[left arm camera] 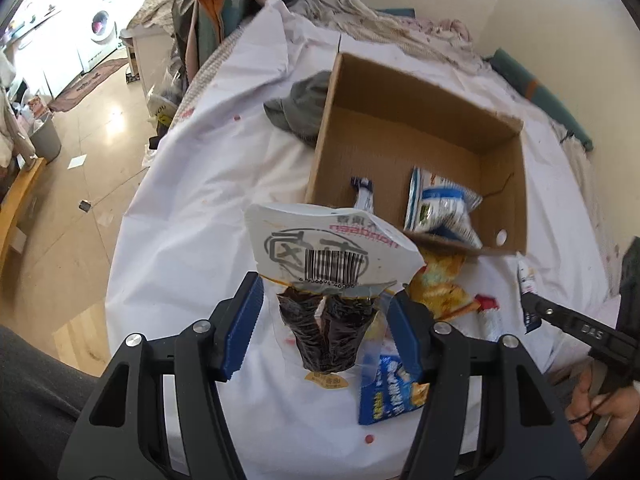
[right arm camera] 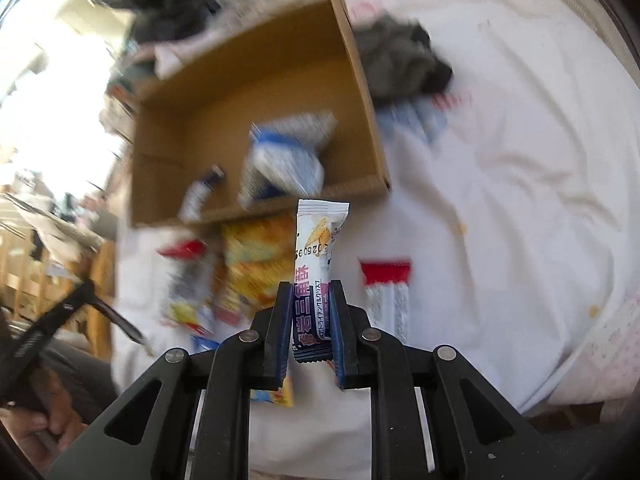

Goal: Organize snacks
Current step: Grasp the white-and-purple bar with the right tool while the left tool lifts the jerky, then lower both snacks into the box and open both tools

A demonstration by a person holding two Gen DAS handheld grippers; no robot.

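Left gripper (left arm camera: pixel 326 320): its blue-padded fingers (left arm camera: pixel 244 328) stand on either side of a dark snack pouch (left arm camera: pixel 328 280); the right pad's contact is hidden behind the plastic, so whether it is clamped cannot be told.
Dark snack pouch: stands upright between the fingers, white barcoded top at 12 o'clock from the gripper, dark contents lower down, raised above the white sheet (left arm camera: pixel 192 208).
Right gripper (right arm camera: pixel 309 332): fingers clenched on a slim white snack bar packet (right arm camera: pixel 318 256), gripped at its dark lower end.
Snack bar packet: upright, its crimped top reaching toward the near wall of the cardboard box (right arm camera: pixel 256 92) at 12 o'clock.
Cardboard box: open-topped on the sheet; inside lie a blue-and-white snack bag (left arm camera: pixel 440 208) and a small stick packet (left arm camera: pixel 364 196).
Loose snacks: a yellow chip bag (left arm camera: pixel 440 284) lies just in front of the box; a blue packet (left arm camera: pixel 388 388) lies at 5 o'clock from the left gripper; a red-and-white packet (right arm camera: pixel 388 292) lies at 2 o'clock from the right gripper.
Grey cloth (left arm camera: pixel 300 108): bunched against the box's outer side wall.
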